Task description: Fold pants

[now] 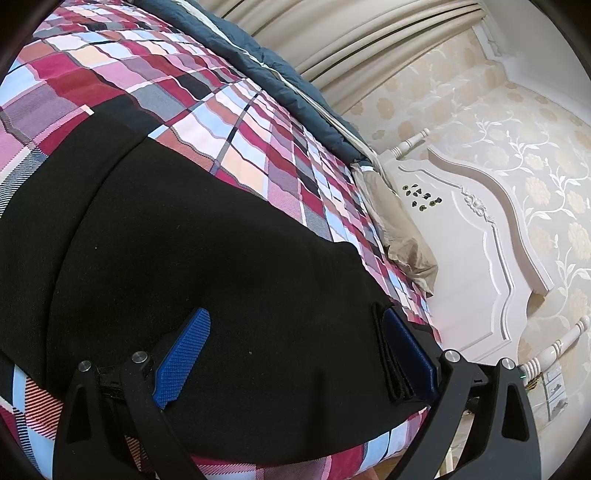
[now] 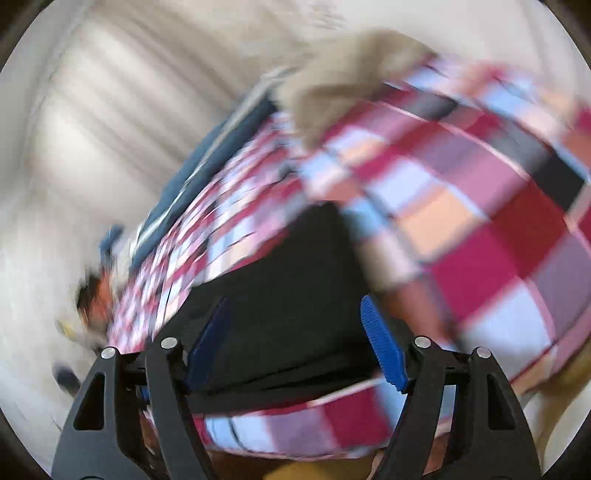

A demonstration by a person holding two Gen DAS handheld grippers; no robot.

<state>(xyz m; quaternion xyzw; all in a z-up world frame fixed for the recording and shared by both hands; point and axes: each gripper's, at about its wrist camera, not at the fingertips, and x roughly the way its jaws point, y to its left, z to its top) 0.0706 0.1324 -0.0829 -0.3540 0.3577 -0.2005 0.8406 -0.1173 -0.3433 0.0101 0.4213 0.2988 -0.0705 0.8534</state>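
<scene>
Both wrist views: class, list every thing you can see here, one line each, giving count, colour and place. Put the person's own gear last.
Pants: one, black, spread flat on the bedcover under both grippers.
Bedcover: one, checked in red, pink, light blue and white, over the bed.
Quilt: one, dark blue, along the bed's far edge.
Pillow: one, beige, at the headboard end.
Headboard: one, white, carved, against the wall.
Curtain: one, cream, pleated, beyond the bed.
Wallpaper: cream with a floral pattern, behind the headboard.
Left gripper: one, black with blue pads, open over the pants.
Right gripper: one, same colours, open, picture blurred.
</scene>
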